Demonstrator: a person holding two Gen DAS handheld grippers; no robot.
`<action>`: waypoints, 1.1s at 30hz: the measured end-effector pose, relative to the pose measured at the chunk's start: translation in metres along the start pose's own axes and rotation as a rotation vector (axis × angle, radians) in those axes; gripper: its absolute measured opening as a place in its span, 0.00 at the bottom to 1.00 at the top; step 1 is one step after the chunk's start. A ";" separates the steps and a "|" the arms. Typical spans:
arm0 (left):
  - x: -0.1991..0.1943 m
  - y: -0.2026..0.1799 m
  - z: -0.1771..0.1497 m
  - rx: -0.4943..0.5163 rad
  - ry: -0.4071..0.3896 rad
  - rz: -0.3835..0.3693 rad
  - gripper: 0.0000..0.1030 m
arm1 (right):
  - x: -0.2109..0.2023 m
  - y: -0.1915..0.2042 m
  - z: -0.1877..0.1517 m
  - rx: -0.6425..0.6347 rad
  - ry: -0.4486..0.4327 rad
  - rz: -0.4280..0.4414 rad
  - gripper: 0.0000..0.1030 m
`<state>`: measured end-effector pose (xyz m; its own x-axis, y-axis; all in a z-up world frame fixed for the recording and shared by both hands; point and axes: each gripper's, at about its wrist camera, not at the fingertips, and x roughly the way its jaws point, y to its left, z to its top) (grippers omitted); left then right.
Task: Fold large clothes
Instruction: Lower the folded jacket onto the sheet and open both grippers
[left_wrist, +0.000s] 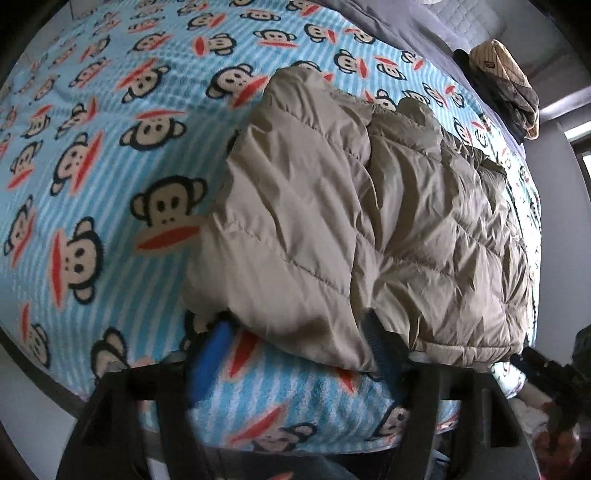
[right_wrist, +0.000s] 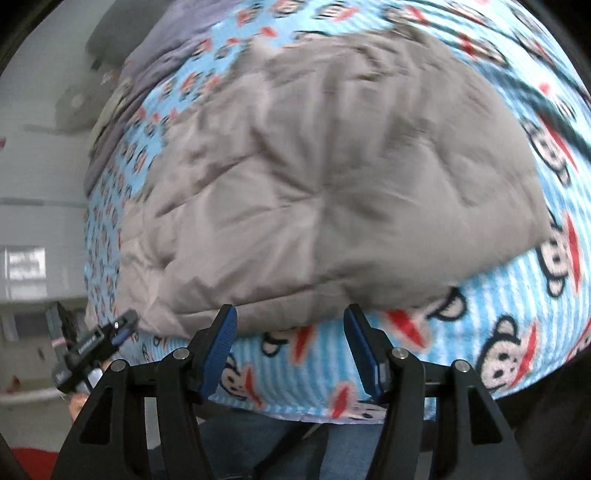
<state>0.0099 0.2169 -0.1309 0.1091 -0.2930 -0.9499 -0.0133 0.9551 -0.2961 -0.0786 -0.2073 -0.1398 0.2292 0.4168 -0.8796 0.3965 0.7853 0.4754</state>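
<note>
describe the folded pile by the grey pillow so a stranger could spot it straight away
Start from the blue monkey-print blanket covering the bed, then look past the big khaki quilted jacket to the far edge. There a small stack of folded clothes sits on grey bedding, topped by a cream diamond-quilted piece over dark layers.

Bed (left_wrist: 92, 206) under a light-blue striped fleece blanket (left_wrist: 122, 177) printed with monkey faces; grey sheet (left_wrist: 399, 26) at the far end; small pile of folded dark and tan items (left_wrist: 506, 88) near the bed's far edge; pale walls (right_wrist: 33, 166); bright window (right_wrist: 24, 267) low in the right wrist view; daylight, soft.
</note>
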 end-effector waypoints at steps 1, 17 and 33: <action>-0.003 -0.001 0.000 0.008 -0.013 0.007 0.99 | 0.007 0.017 0.011 -0.016 -0.001 0.006 0.62; -0.005 -0.006 0.039 0.071 -0.070 0.033 0.99 | 0.048 0.090 0.026 -0.076 -0.018 -0.015 0.88; 0.031 0.035 0.097 0.137 -0.013 -0.089 0.99 | 0.070 0.102 0.026 -0.106 -0.065 -0.220 0.88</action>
<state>0.1096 0.2461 -0.1608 0.1163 -0.3770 -0.9189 0.1323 0.9228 -0.3619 0.0007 -0.1096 -0.1523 0.2058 0.2030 -0.9573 0.3485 0.8989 0.2655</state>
